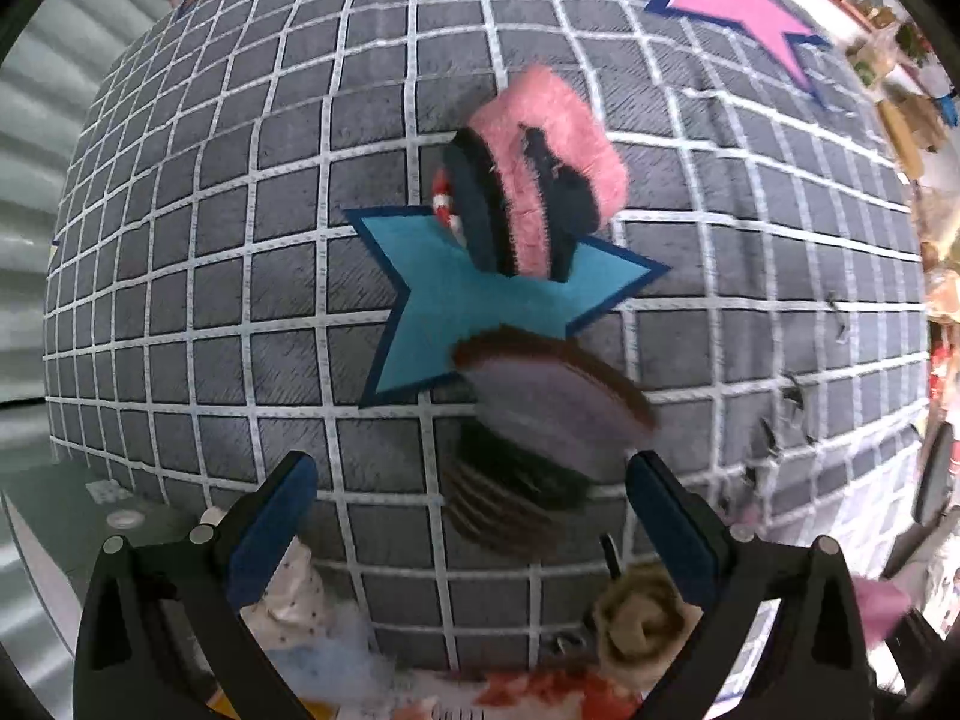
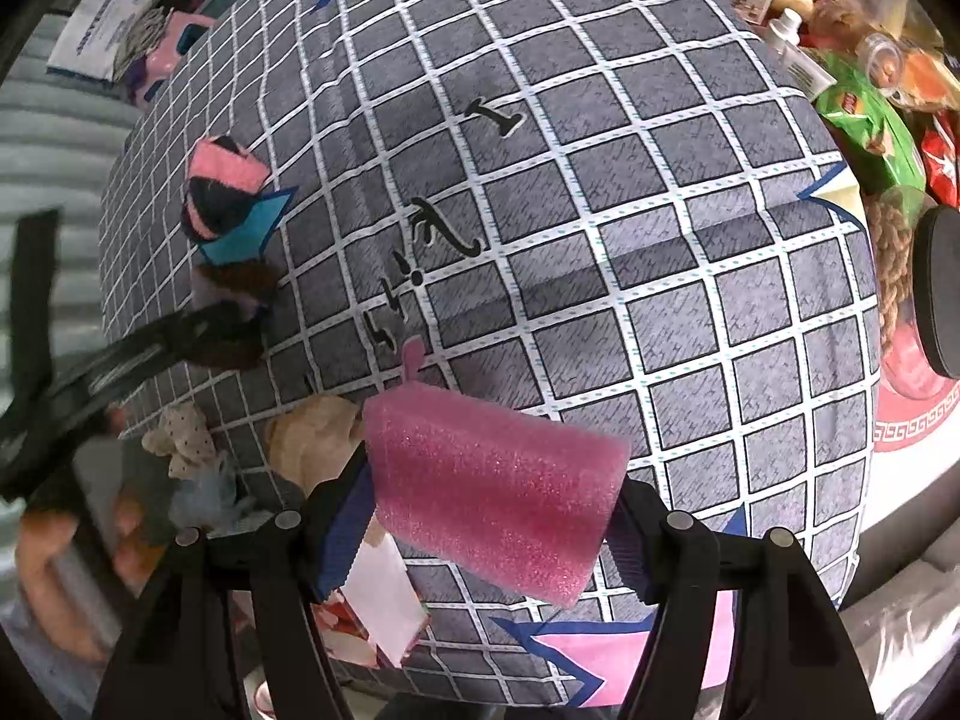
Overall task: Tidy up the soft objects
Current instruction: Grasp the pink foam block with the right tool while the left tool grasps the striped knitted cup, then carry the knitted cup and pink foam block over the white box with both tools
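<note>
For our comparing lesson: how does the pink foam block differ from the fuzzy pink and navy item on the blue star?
The pink foam block is smooth, plain pink and held off the cloth between the right gripper's fingers. The fuzzy pink and navy item is shaggy, striped in two colours and rests on the checked cloth. Both are soft and partly pink.

A grey cloth (image 1: 240, 276) with a white grid is seen spread below the left hand-held gripper (image 1: 474, 531), whose blue-padded jaws stand apart with nothing pressed between them. A pink and navy fuzzy item (image 1: 540, 180) is laid on a blue star patch (image 1: 456, 306). A blurred brown and mauve soft item (image 1: 552, 396) is seen just beyond the fingertips. A pink star patch (image 1: 738, 6) is printed at the upper right.
</note>
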Available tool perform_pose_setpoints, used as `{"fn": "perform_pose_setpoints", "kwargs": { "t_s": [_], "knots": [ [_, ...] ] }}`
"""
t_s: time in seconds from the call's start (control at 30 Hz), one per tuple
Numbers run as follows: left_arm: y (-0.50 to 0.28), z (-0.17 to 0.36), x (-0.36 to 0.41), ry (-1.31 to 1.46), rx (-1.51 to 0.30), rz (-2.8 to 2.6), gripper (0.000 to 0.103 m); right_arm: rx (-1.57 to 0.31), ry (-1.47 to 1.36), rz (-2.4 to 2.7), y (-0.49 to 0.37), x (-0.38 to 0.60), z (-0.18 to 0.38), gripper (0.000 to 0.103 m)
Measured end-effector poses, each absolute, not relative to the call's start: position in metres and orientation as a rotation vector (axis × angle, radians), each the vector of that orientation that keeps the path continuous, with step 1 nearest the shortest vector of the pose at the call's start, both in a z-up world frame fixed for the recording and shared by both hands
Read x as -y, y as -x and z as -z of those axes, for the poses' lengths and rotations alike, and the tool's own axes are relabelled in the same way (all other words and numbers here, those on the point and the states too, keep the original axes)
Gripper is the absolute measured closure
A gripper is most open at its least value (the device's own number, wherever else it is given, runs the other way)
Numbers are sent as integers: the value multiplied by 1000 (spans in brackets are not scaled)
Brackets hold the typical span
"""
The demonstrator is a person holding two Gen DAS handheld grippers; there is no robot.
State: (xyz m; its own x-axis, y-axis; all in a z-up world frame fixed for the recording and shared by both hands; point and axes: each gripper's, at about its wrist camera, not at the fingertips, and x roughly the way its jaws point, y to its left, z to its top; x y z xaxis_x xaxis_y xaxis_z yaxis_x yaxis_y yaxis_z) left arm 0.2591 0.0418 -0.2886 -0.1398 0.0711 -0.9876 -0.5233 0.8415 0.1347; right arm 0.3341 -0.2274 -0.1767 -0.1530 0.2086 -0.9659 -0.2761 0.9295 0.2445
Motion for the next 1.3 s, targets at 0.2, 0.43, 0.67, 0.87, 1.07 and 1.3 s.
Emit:
{"fn": "perform_pose_setpoints", "kwargs": {
  "t_s": [0.2,0.43,0.67,0.87,1.07,1.3],
  "knots": [
    [-269,310,-41,380,-1679,-521,9,-1642,115,-478,-329,211,179,33],
    [-291,316,-14,331,-1677,-401,62,-1608,153,-513,-327,201,172,33],
    [-290,277,-1,266,-1588,-424,64,-1558,186,-536,-327,191,157,33],
    [-279,232,8,288,-1509,-428,64,-1512,217,-583,-321,170,144,33],
    [-237,187,-5,304,-1461,-427,63,-1479,246,-612,-311,156,132,33],
    [-199,163,-3,292,-1446,-407,63,-1449,268,-630,-289,145,117,33]
  ]
}}
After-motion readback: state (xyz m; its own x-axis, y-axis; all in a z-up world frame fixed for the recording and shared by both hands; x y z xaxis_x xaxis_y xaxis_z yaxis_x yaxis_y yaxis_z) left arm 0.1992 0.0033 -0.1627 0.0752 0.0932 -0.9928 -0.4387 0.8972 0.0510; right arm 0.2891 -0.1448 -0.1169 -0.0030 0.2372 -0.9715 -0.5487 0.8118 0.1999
